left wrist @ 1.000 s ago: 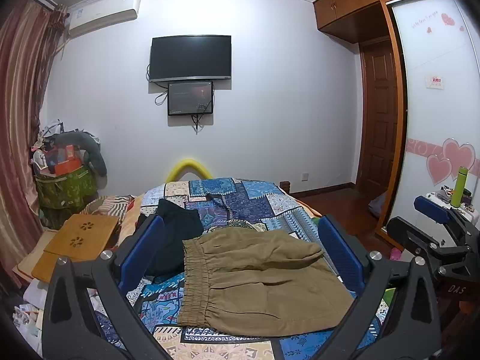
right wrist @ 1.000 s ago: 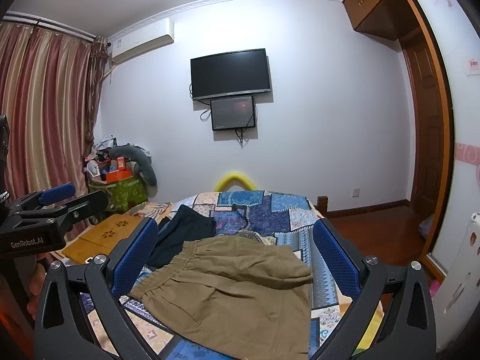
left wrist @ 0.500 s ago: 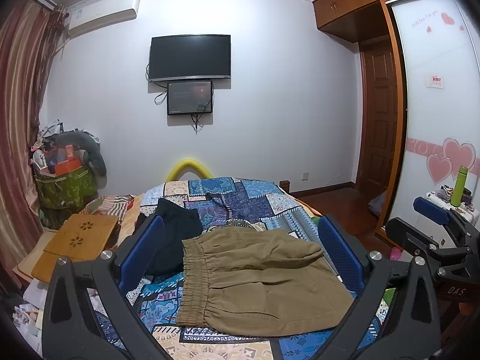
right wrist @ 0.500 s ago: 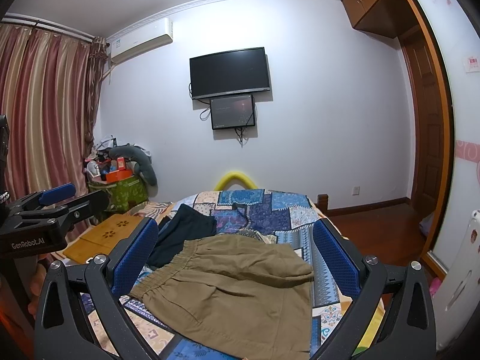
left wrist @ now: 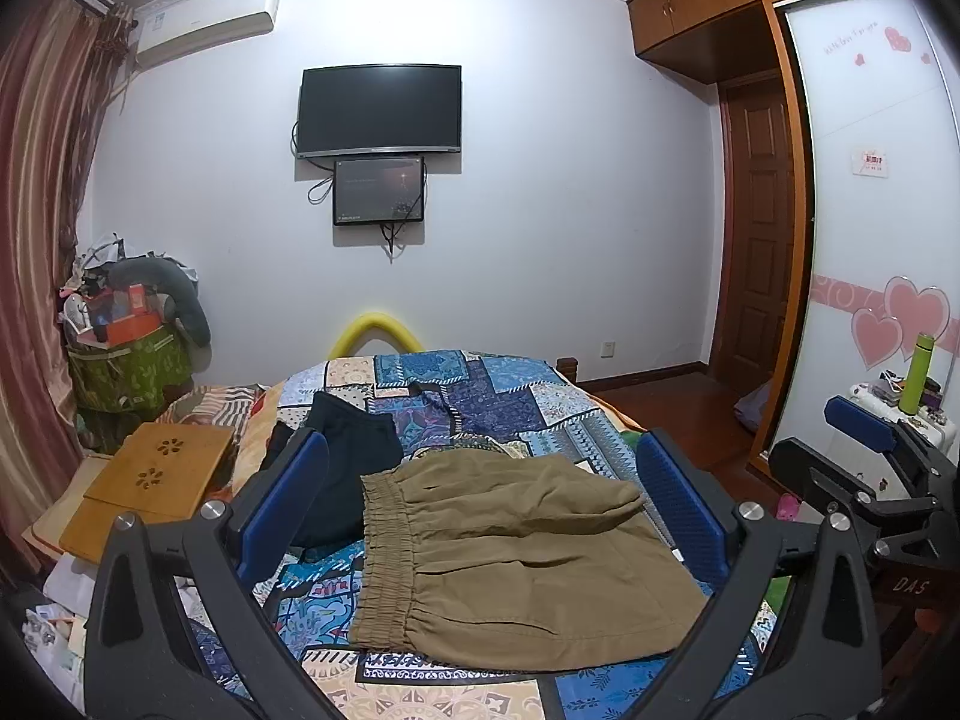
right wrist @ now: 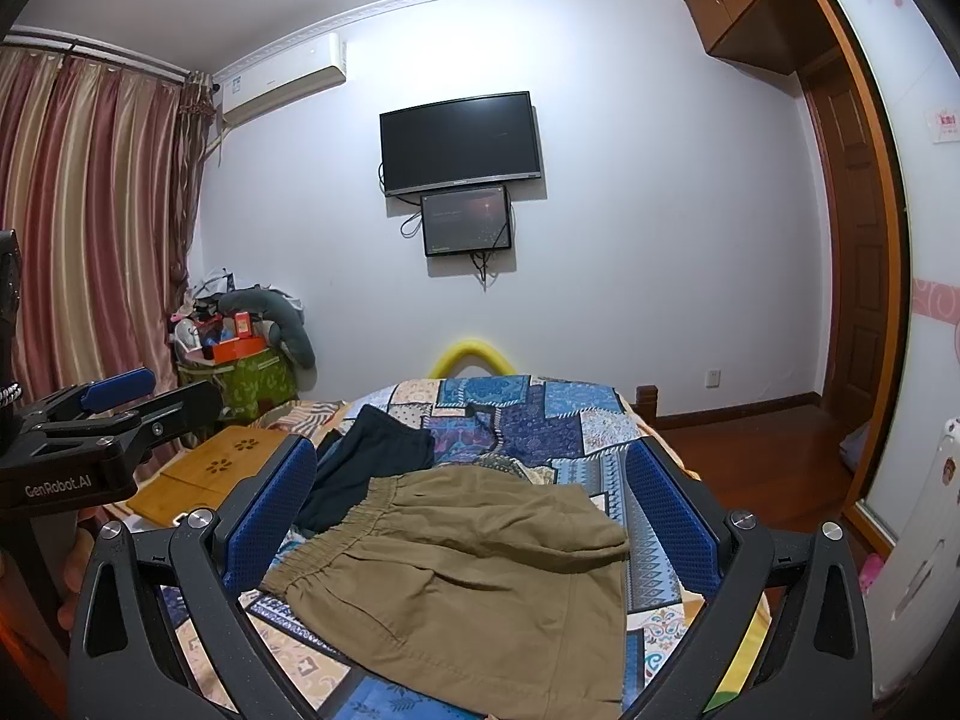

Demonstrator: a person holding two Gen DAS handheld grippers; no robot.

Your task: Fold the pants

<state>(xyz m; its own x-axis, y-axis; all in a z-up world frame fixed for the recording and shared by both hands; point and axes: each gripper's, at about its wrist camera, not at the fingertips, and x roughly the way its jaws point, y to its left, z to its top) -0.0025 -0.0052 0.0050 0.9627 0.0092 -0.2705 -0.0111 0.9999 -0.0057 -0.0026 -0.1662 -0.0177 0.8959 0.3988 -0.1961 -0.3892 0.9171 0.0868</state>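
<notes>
Khaki pants (left wrist: 510, 552) lie folded on the patchwork bed cover (left wrist: 480, 396), elastic waistband to the left; they also show in the right wrist view (right wrist: 474, 576). My left gripper (left wrist: 480, 504) is open and empty, held above and in front of the pants. My right gripper (right wrist: 474, 516) is open and empty too, held above them. The right gripper shows at the right edge of the left wrist view (left wrist: 864, 450); the left gripper shows at the left of the right wrist view (right wrist: 114, 420).
A dark garment (left wrist: 348, 456) lies on the bed left of the pants. A wooden lap desk (left wrist: 156, 480) and a cluttered green bin (left wrist: 126, 360) stand at left. A wardrobe (left wrist: 870, 240) and door are at right. A TV (left wrist: 381, 111) hangs on the far wall.
</notes>
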